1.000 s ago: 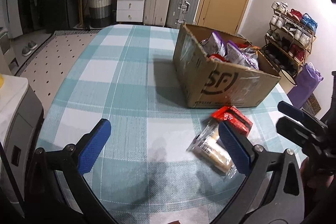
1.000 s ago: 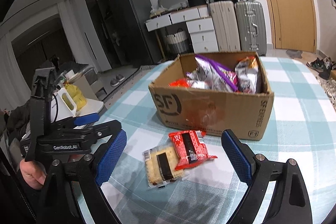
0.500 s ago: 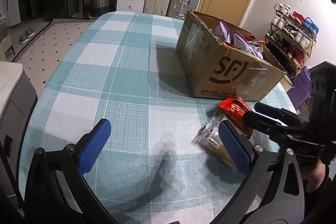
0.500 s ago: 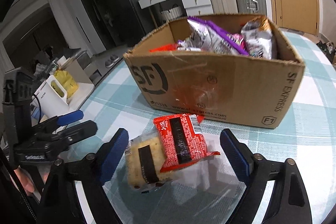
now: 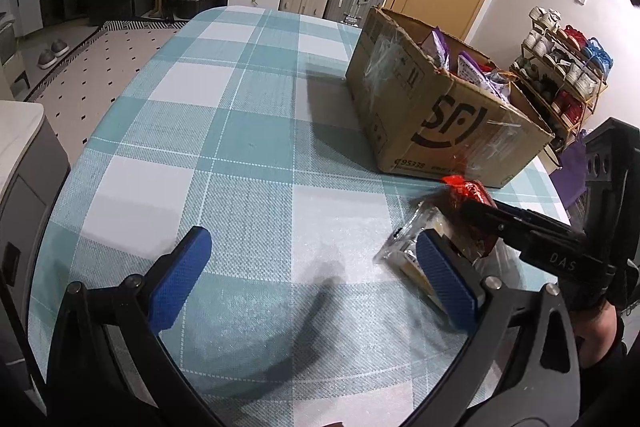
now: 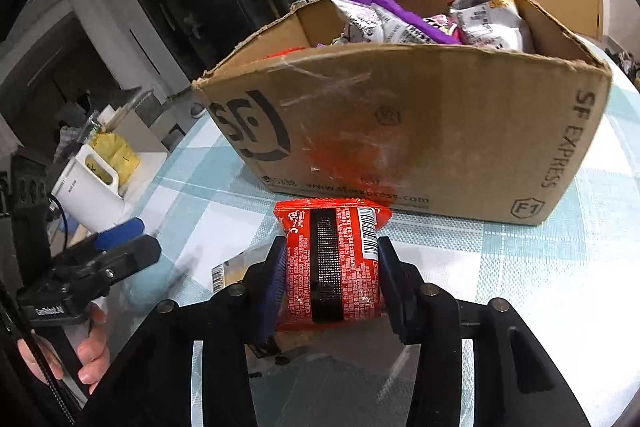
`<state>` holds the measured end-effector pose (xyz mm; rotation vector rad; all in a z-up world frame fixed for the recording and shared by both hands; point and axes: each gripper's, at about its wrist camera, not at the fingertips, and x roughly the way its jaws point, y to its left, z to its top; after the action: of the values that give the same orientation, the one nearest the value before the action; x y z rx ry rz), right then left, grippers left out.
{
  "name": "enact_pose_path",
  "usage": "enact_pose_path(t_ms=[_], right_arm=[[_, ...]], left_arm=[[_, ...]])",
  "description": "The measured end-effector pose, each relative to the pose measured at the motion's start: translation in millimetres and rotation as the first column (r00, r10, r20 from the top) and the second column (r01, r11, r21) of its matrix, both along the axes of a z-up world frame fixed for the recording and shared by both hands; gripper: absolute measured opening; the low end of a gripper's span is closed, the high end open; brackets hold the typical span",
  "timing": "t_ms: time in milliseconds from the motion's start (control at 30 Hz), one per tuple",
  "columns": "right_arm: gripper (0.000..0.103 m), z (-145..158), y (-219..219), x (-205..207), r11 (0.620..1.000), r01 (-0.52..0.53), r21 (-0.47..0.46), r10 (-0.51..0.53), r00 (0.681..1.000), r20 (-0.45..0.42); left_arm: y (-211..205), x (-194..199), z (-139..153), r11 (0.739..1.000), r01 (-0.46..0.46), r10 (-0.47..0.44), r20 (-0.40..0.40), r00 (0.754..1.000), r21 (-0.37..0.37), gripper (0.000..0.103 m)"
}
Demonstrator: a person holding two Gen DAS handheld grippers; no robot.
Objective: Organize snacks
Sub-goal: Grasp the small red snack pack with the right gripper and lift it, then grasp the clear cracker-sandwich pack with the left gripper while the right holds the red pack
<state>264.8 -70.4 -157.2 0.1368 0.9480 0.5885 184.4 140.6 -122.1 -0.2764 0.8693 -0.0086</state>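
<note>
Teal-and-white checked cloth covers the table [image 5: 248, 147], the largest thing we see, and it carries everything else. On its far right part stands our open cardboard box [image 6: 420, 131], printed with a black courier logo, its top flaps gone and its rim ragged. Inside it we can make out purple-and-silver snack bags [image 6: 404, 23] heaped against the far wall, with a bit of red wrapper low at the left corner.

Just in front of the box, close to its near wall, we hold the red snack packet [image 6: 332, 263] in our right gripper [image 6: 332, 267]. Its jaws are closing, and the blue pads already press on the packet's two long sides, so the wrapper bulges a little between them. The packet's black strip and barcode face up. From the left wrist view the same packet [image 5: 468, 193] shows as a red crumple at the tip of the dark fingers.

Under and beside it lies a clear-wrapped cracker packet [image 5: 416, 247] flat on the cloth, partly hidden by our right gripper.

Our left gripper [image 5: 316, 275] hangs over bare cloth with its fingers spread wide and nothing between them. A hand [image 6: 90, 351] grips its handle at the lower left of the right wrist view.
</note>
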Motion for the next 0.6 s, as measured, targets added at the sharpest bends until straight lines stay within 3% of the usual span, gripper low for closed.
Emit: enact_pose_path(t_ms=[600], right_arm=[[0.043,40,-36,-50,0.997,0.015,0.071,-0.021,0.995,0.095]], left_arm=[[-31,-2,3,0.996,0.079,-0.078,-0.024,0.997,0.034,0.102]])
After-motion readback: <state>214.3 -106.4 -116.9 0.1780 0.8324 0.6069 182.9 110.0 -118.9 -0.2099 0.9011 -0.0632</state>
